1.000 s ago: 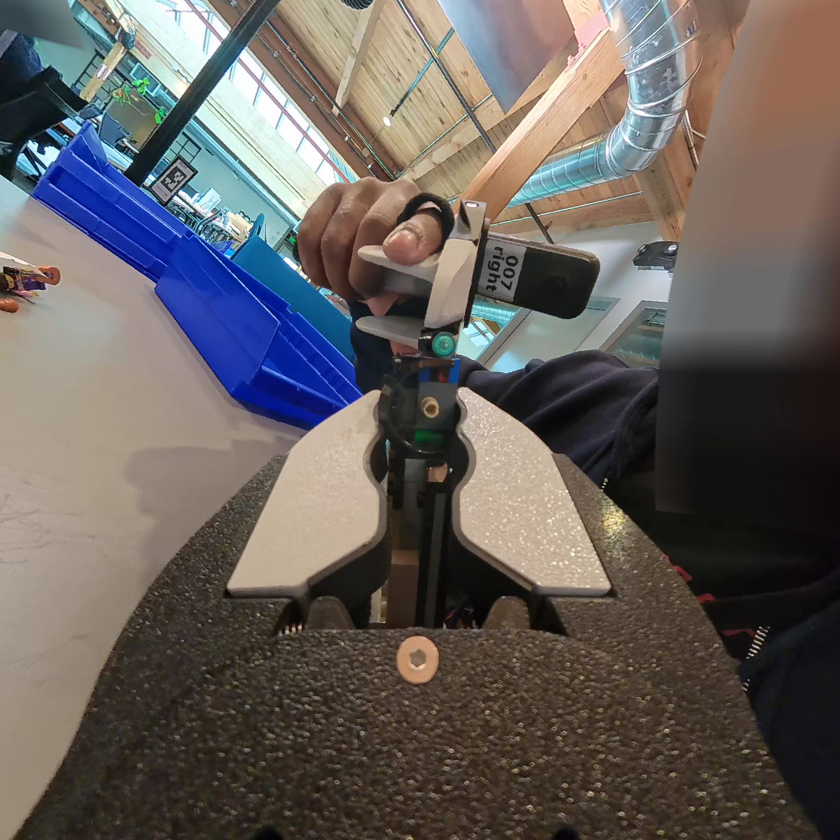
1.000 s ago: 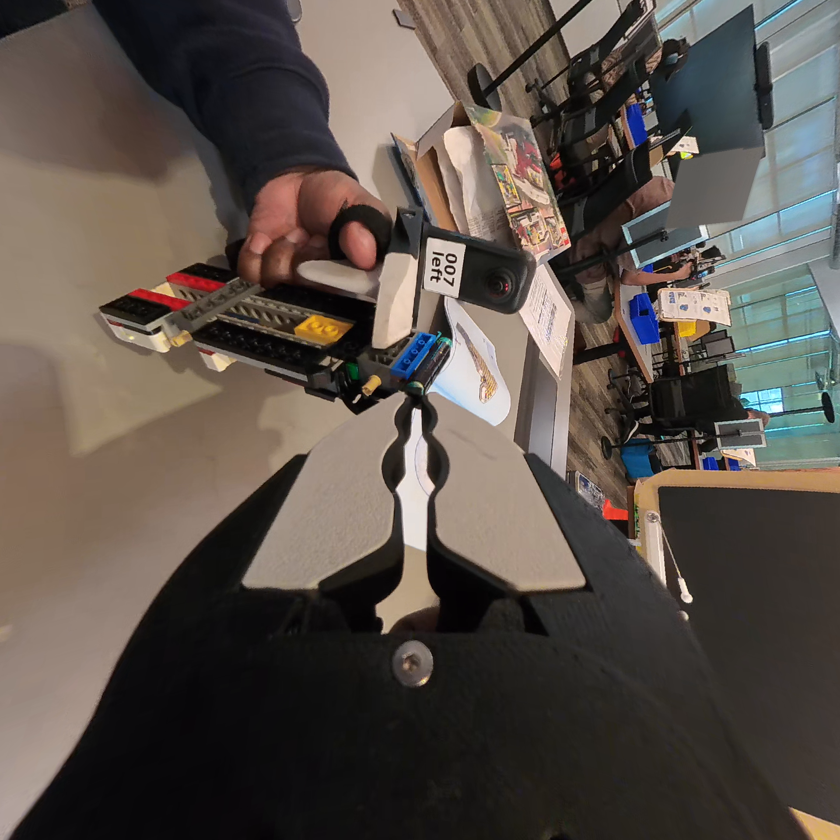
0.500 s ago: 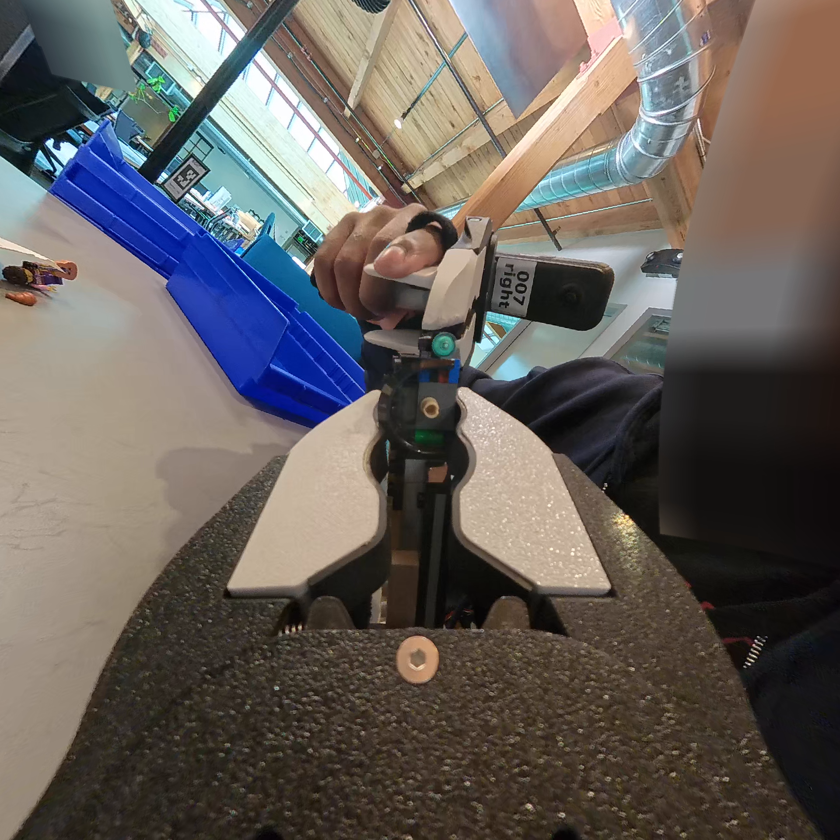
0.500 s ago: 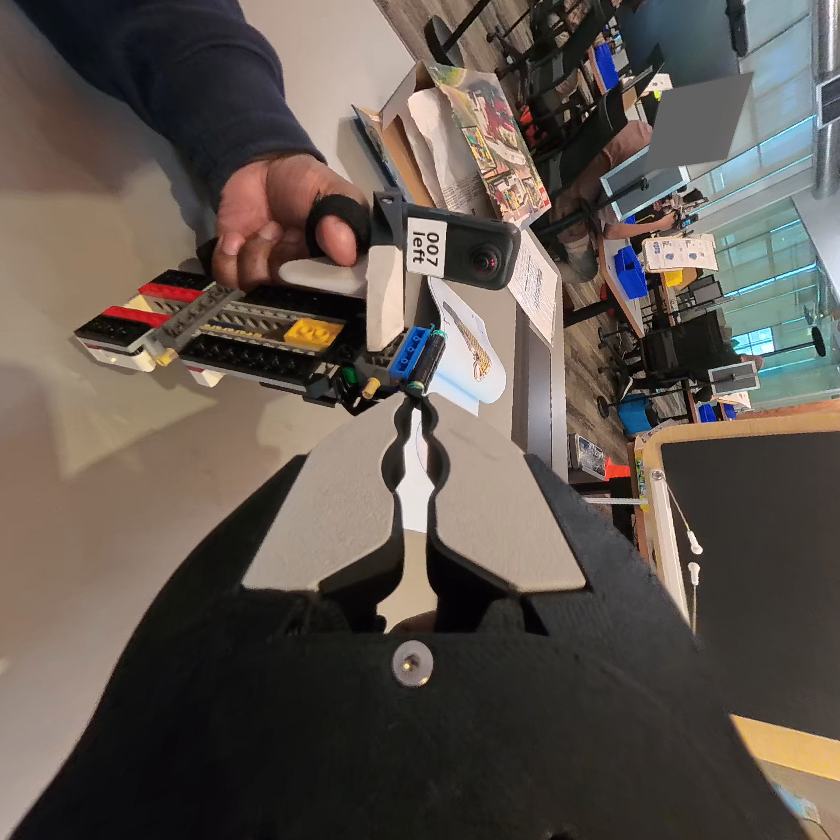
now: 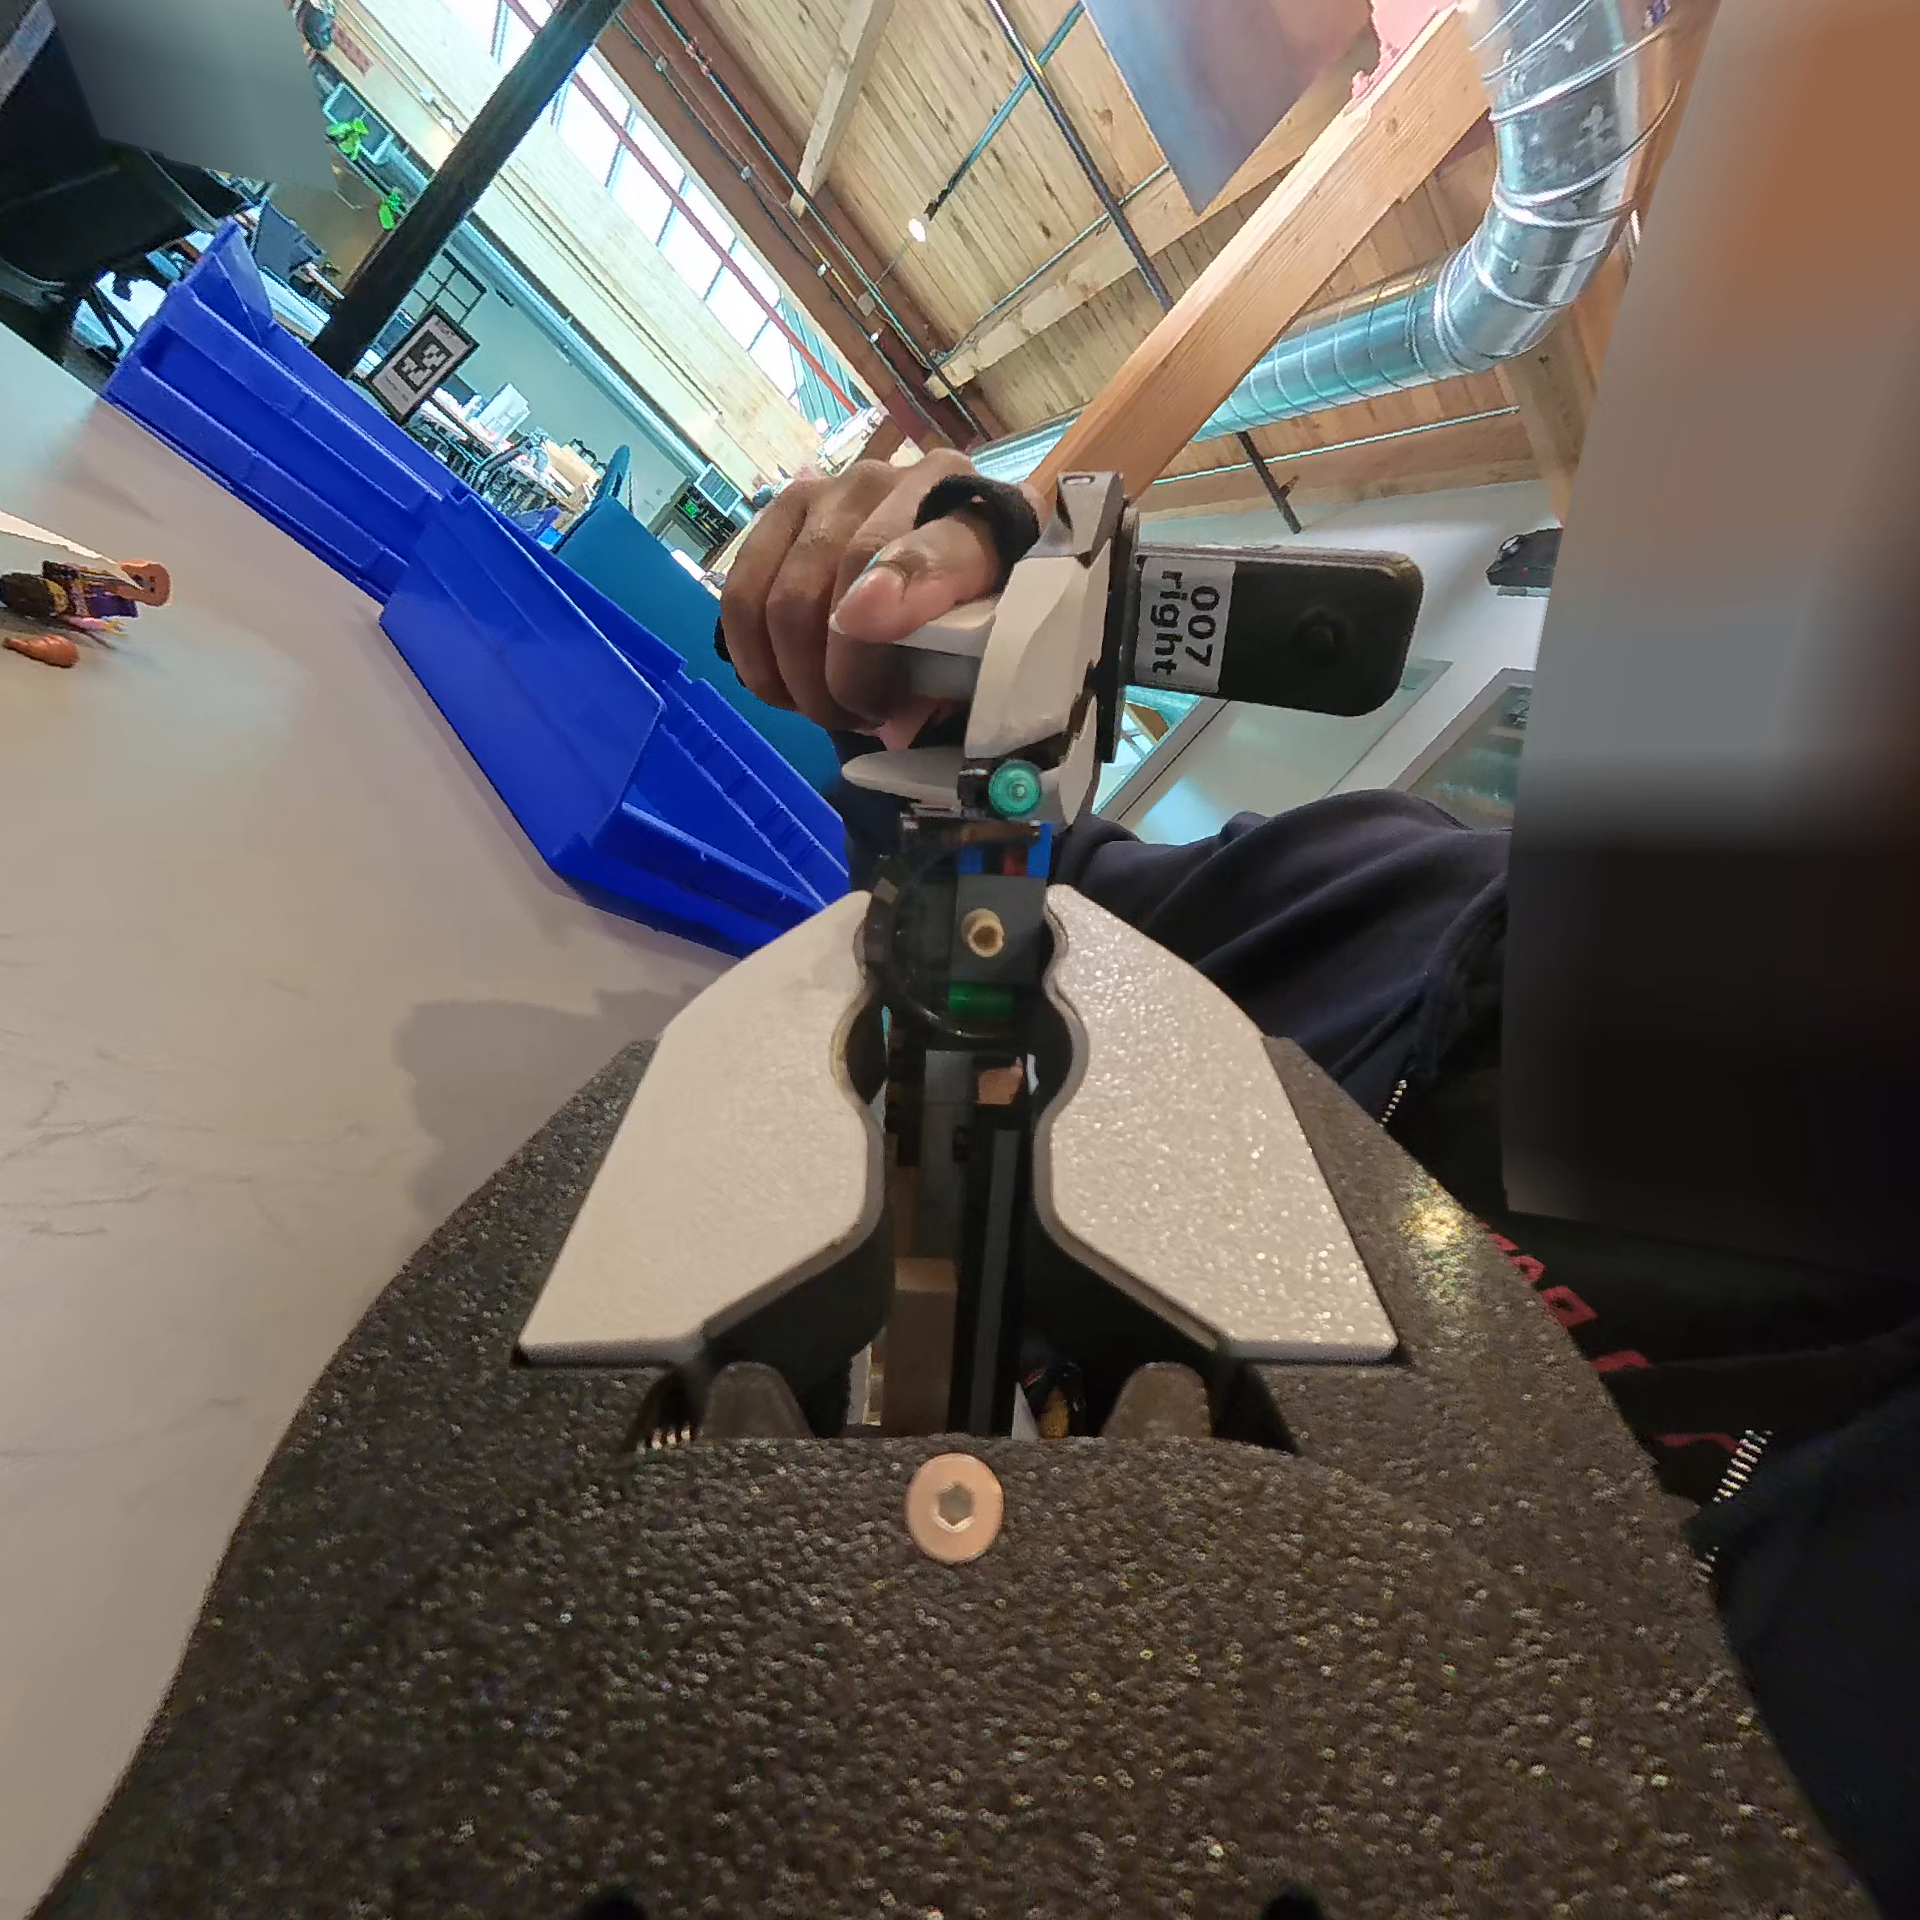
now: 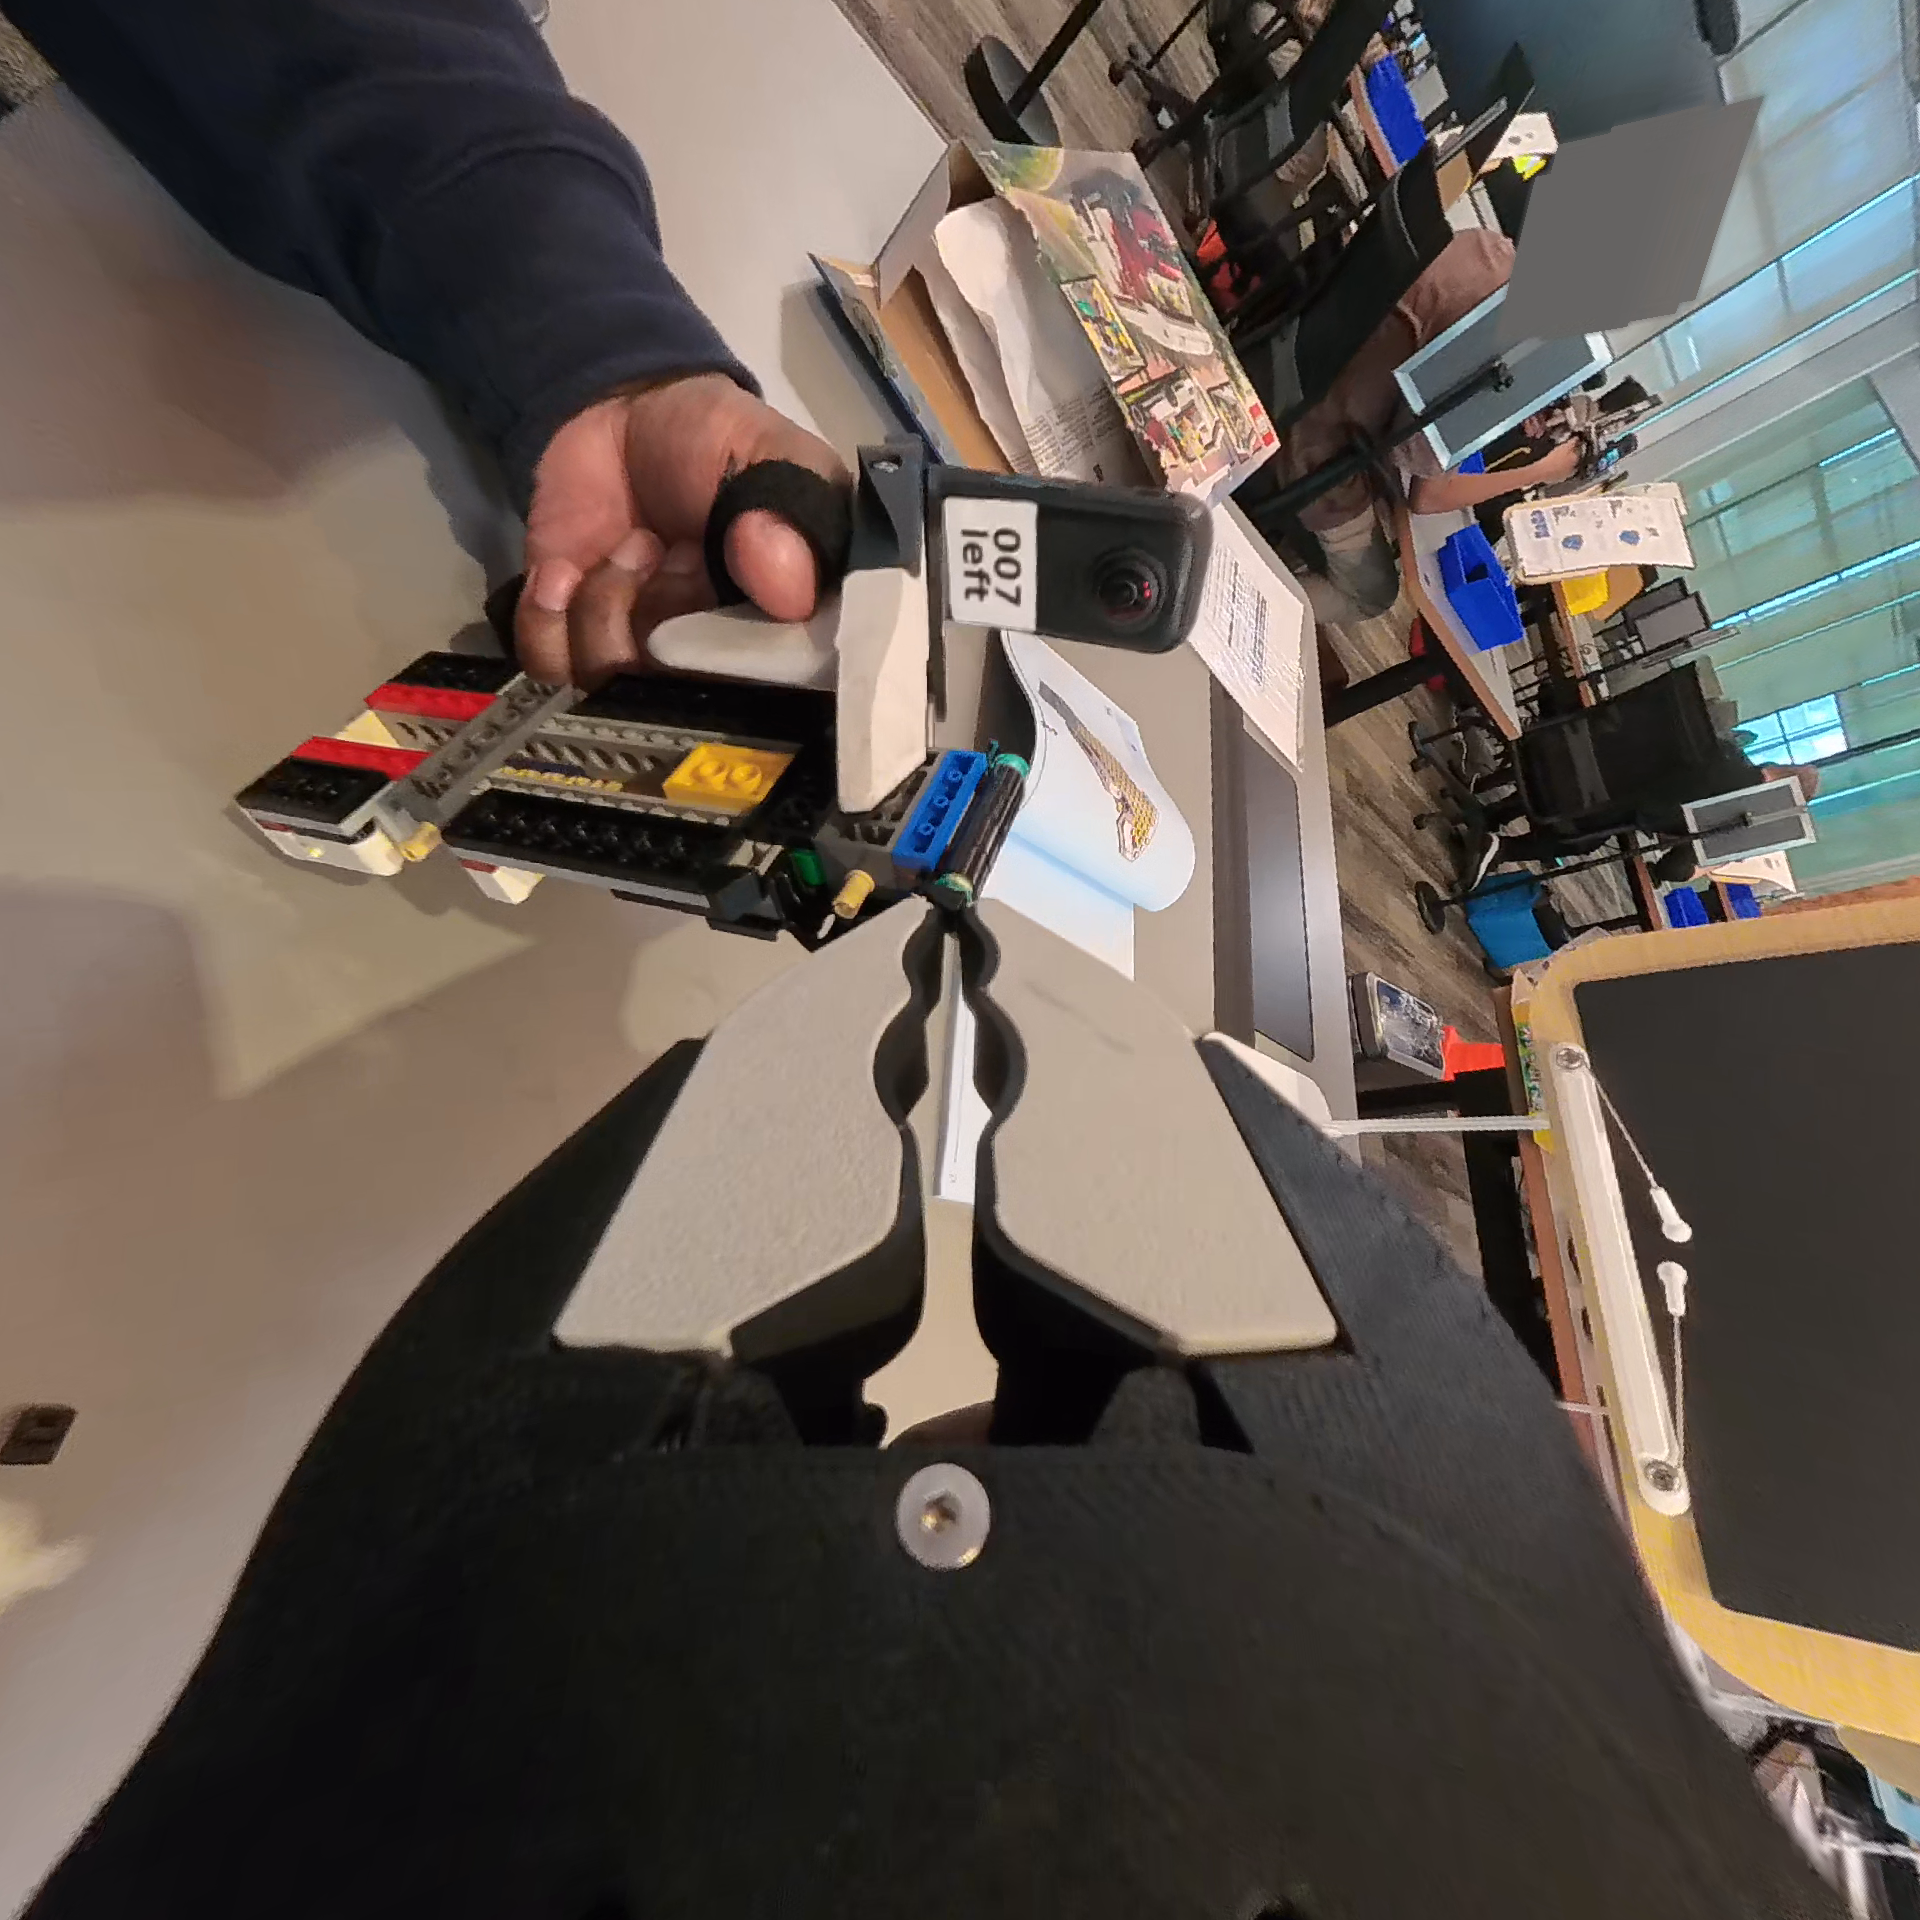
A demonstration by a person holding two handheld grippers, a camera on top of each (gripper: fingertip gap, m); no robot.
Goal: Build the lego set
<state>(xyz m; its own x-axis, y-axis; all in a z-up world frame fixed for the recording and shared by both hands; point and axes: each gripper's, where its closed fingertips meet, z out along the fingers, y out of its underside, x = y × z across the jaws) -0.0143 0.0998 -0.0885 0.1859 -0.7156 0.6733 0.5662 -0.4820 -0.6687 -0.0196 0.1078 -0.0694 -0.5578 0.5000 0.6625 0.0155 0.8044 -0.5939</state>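
The left tool (image 5: 961, 935) is clenched on a long brick model (image 5: 961, 1143), seen end-on between its pads, so most of its length is hidden there. In the right wrist view the model (image 6: 582, 800) shows whole, held above the grey tabletop (image 6: 208, 1091). The right tool (image 6: 951, 920) is pinched nearly closed at a teal-tipped black roller (image 6: 987, 821) on the model's end; whether its tips grip that tip is hard to make out. Farther off lie blue bins (image 5: 540, 665) and an open box (image 6: 1049, 312).
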